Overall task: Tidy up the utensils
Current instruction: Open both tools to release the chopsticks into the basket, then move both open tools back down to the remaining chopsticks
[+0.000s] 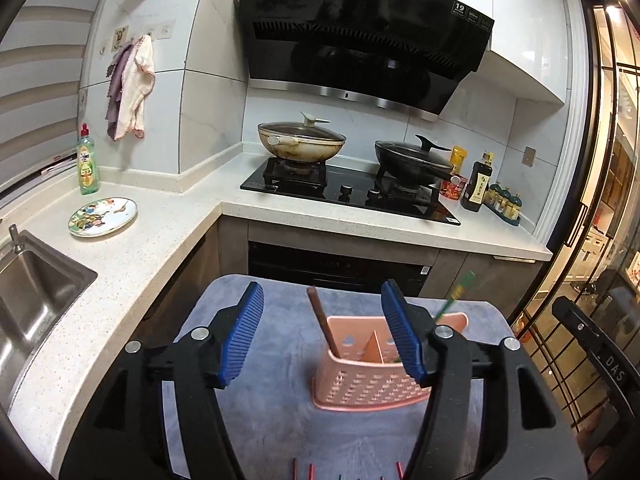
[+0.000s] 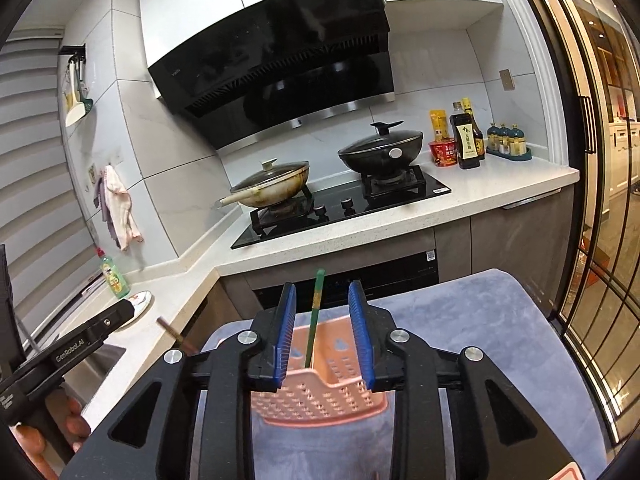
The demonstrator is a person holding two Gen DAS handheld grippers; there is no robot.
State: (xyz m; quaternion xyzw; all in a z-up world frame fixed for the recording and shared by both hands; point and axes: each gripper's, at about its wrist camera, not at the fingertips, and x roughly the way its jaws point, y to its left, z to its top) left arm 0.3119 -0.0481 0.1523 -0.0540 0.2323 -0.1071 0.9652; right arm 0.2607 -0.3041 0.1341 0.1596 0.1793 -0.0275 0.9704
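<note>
Holding two chopsticks (image 1: 325, 330) (image 2: 313, 332), one pink basket (image 1: 372, 384)

We see bare grey cloth (image 1: 256, 360) left of the pink perforated plastic caddy (image 1: 360, 384); leaning brown chopstick (image 1: 322, 322) and green chopstick (image 2: 314, 320) obstruct above it.

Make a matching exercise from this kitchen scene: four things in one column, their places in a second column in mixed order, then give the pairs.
Things:
1. brown chopstick
2. green chopstick
3. patterned plate
4. dish soap bottle

Places:
A. flat on the counter beside the sink
B. standing upright by the window blind
C. leaning in the pink basket, left compartment in the left wrist view
D. standing in the pink basket, between the open right tongs

Pairs: 1-C, 2-D, 3-A, 4-B
</note>
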